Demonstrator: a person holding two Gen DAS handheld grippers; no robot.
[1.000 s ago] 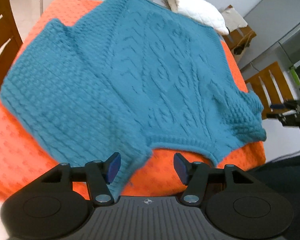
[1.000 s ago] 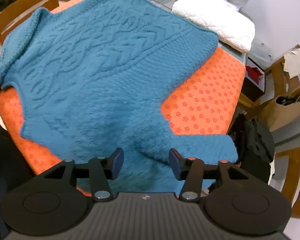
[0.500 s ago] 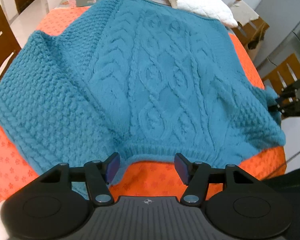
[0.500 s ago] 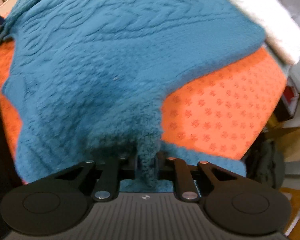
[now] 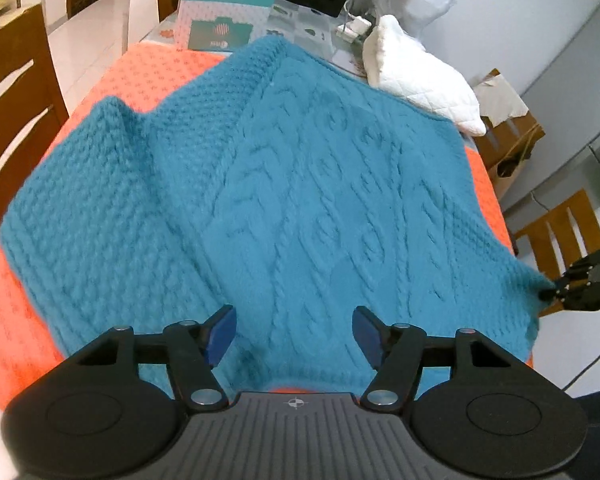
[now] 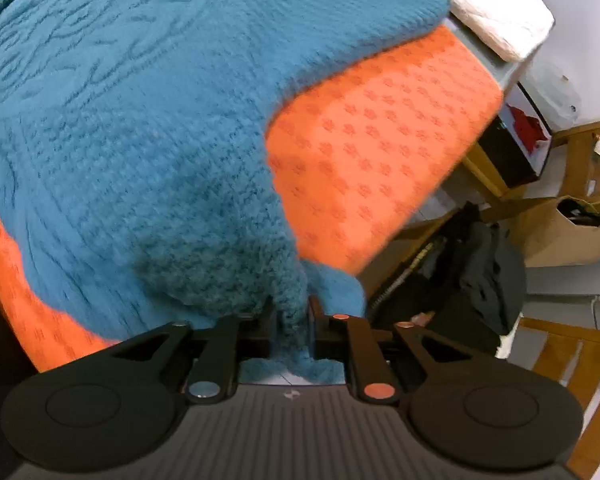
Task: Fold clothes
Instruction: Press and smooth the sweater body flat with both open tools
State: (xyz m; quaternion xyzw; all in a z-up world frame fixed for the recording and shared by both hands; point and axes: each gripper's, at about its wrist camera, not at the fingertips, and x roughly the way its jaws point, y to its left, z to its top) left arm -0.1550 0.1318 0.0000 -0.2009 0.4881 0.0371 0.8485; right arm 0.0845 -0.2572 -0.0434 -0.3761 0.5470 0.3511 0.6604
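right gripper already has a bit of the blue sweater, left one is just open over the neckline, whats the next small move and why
Probably lower the left gripper and close it on the sweater near its collar edge. Its jaws stand apart with knit between them but nothing gripped, while the right gripper is shut on a bunched sleeve. Both holds would let the fold start evenly across the orange cloth.

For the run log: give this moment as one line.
task: fold clothes | right gripper: shut on blue sweater edge | left gripper: open over neckline | surface: orange mat
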